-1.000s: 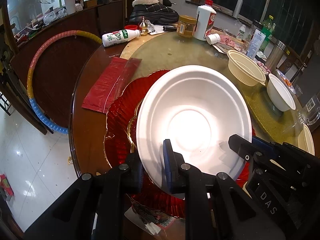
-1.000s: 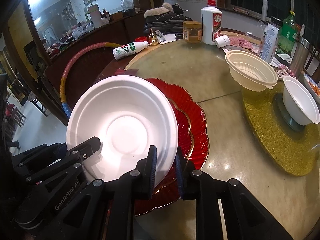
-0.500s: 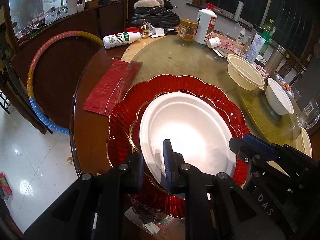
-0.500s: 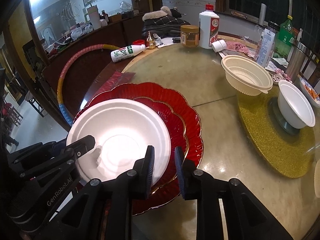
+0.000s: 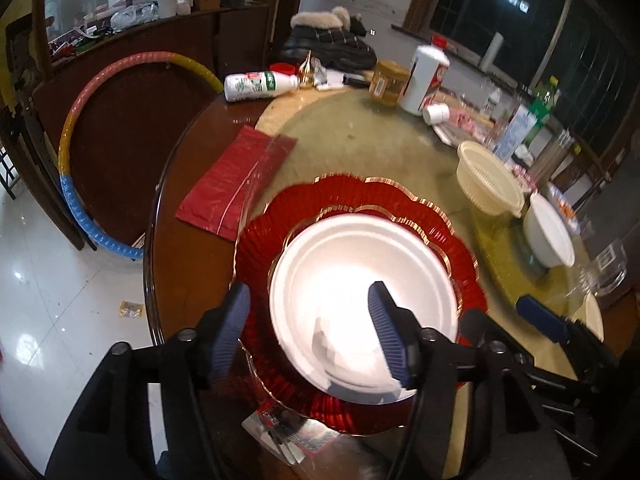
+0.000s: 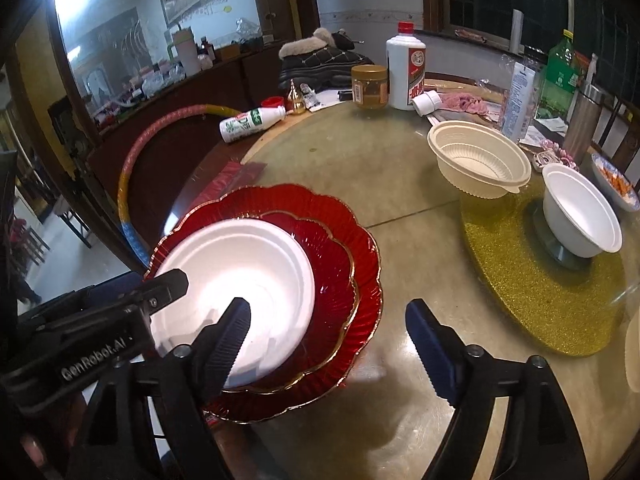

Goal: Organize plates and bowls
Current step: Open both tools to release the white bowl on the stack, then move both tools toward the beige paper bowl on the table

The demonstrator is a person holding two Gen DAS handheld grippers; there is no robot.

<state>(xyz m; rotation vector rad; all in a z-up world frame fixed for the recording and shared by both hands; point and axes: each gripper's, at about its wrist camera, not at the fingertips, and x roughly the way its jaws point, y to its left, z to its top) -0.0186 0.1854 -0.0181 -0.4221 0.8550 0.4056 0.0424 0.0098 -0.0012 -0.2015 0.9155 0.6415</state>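
Observation:
A white foam plate [image 5: 360, 280] [image 6: 240, 268] lies flat on a small red plate [image 6: 332, 264], which rests on a large scalloped red plate [image 5: 260, 244] [image 6: 280, 200]. My left gripper [image 5: 312, 328] straddles the white plate's near left rim; its jaws are opening and the pads stand clear of the rim. My right gripper [image 6: 332, 336] is over the plates' right edge, its jaws also opening, with nothing pressed between them. A cream ribbed bowl [image 6: 480, 160] and a white bowl [image 6: 580, 216] stand to the right.
The white bowl sits on a gold glitter mat [image 6: 520, 280]. A jar [image 6: 370, 86], a white bottle [image 6: 406, 72] and a fallen bottle [image 5: 260, 86] crowd the far side. A red bag [image 5: 236, 184] lies by the table's left edge, with a hoop [image 5: 72, 184] beyond.
The white plate, held tilted up by both grippers, came down flat onto the red plates. Both grippers then opened and let go of its rim.

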